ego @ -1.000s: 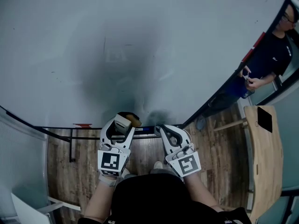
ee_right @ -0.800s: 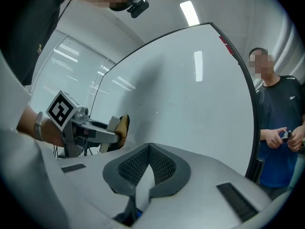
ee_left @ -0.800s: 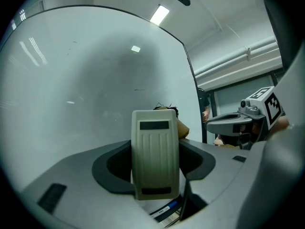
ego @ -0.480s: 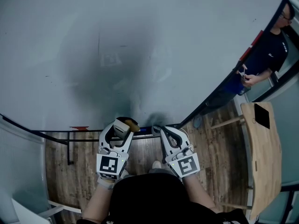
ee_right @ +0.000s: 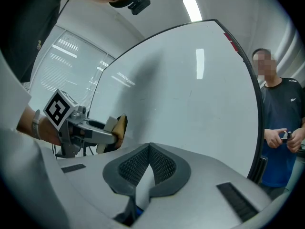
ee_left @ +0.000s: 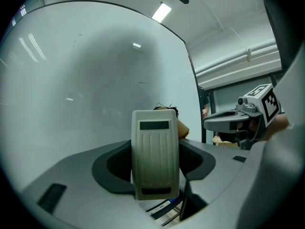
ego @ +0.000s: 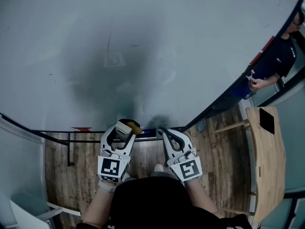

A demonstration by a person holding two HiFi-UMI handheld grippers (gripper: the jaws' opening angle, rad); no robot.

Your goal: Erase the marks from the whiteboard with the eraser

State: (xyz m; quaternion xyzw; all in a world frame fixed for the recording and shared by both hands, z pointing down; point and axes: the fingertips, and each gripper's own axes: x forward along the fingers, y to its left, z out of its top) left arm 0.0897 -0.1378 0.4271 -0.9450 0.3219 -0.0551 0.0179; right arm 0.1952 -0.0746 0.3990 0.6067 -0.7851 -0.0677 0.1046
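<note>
The whiteboard (ego: 143,42) fills the top of the head view, with a dark smudged patch (ego: 114,75) in its middle. A beige eraser (ego: 125,127) with a brown felt side sits between the jaws of my left gripper (ego: 125,128), just below the board's lower edge. In the left gripper view the eraser (ee_left: 155,159) stands upright and the jaws are shut on it. My right gripper (ego: 164,132) is beside it, shut and empty. Its ribbed pads (ee_right: 164,165) meet at their tips in the right gripper view, facing the whiteboard (ee_right: 190,104).
A person (ego: 279,61) in a dark shirt stands past the board's right edge. To the right stands a wooden table (ego: 268,156) with a dark phone-like object (ego: 267,120) lying on it. The board's frame and tray (ego: 86,135) run below, above a wooden floor (ego: 224,166).
Both grippers have stayed almost still; the view has shifted slightly. The eraser remains in the left jaws.
</note>
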